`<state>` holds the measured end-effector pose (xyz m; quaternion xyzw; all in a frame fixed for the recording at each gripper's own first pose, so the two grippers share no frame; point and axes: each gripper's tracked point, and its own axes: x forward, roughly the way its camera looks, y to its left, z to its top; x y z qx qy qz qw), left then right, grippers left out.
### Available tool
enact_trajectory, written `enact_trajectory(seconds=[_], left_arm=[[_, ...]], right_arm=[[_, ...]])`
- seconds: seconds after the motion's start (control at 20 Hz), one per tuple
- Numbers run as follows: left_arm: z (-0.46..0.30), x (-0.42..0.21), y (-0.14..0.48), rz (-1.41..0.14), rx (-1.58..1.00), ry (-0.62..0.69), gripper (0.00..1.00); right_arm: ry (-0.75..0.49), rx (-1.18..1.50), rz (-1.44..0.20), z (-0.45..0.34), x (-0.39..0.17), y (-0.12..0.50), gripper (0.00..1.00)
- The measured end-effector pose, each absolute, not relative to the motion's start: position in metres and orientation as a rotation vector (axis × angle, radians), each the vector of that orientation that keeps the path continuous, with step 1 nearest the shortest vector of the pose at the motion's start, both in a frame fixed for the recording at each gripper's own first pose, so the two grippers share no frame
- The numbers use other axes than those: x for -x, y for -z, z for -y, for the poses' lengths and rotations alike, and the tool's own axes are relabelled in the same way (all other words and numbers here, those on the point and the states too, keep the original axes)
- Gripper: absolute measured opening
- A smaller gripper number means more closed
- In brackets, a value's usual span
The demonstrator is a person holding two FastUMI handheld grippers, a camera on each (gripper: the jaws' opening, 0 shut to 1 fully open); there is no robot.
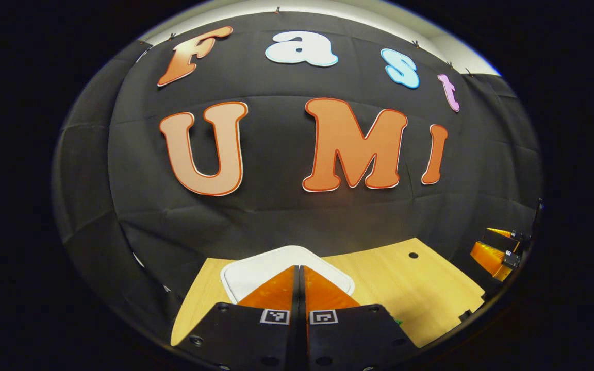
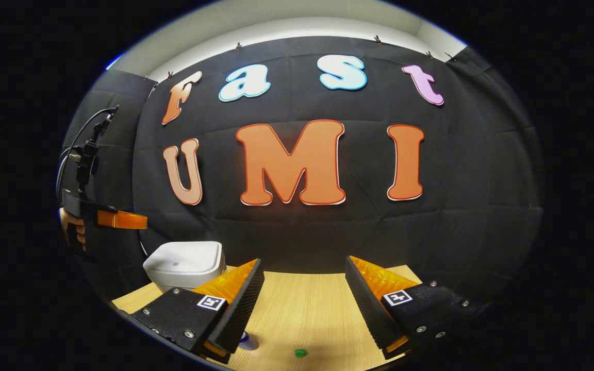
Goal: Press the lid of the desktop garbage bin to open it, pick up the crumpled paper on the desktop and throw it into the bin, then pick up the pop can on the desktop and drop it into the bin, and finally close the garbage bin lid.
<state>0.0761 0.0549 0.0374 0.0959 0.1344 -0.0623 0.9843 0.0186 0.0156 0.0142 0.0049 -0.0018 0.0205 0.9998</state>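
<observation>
Left tongs [image 1: 299,275] sit pressed together with nothing between them, poised over the closed white lid of the garbage bin [image 1: 256,273] on the wooden worktop [image 1: 410,293]. Right tongs [image 2: 302,288] gape wide and empty above the worktop [image 2: 302,304], the bin [image 2: 186,264] standing off to their left. Near the bottom edge lies a small green bit [image 2: 300,352], with a partly hidden pale object [image 2: 249,341] beside it.

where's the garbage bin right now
The garbage bin stands lid shut at the wooden table's far left in the right gripper view; in the left gripper view it sits just beyond the closed left hand-held gripper.
</observation>
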Motion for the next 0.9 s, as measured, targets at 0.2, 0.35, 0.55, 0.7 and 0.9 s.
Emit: enact_trajectory(seconds=[0.2,0.35,0.55,0.7,0.9], left_arm=[[-0.059,-0.098,-0.007,-0.393,-0.183,0.171,0.00],[-0.060,-0.103,0.020,-0.475,-0.153,0.196,0.00],[-0.062,-0.100,0.060,-0.589,-0.122,0.215,0.00],[-0.064,-0.096,0.082,-0.651,-0.145,0.220,0.00],[-0.069,-0.089,0.088,-0.703,-0.157,0.173,0.00]], right_arm=[[-0.043,0.001,-0.016,-0.015,-0.024,-0.010,0.95],[-0.033,0.006,-0.018,-0.011,-0.025,-0.008,0.95],[-0.027,-0.006,-0.035,-0.007,-0.027,-0.003,0.95],[-0.021,-0.006,-0.034,-0.004,-0.029,-0.003,0.95],[-0.027,-0.016,-0.048,-0.004,-0.029,-0.001,0.95]])
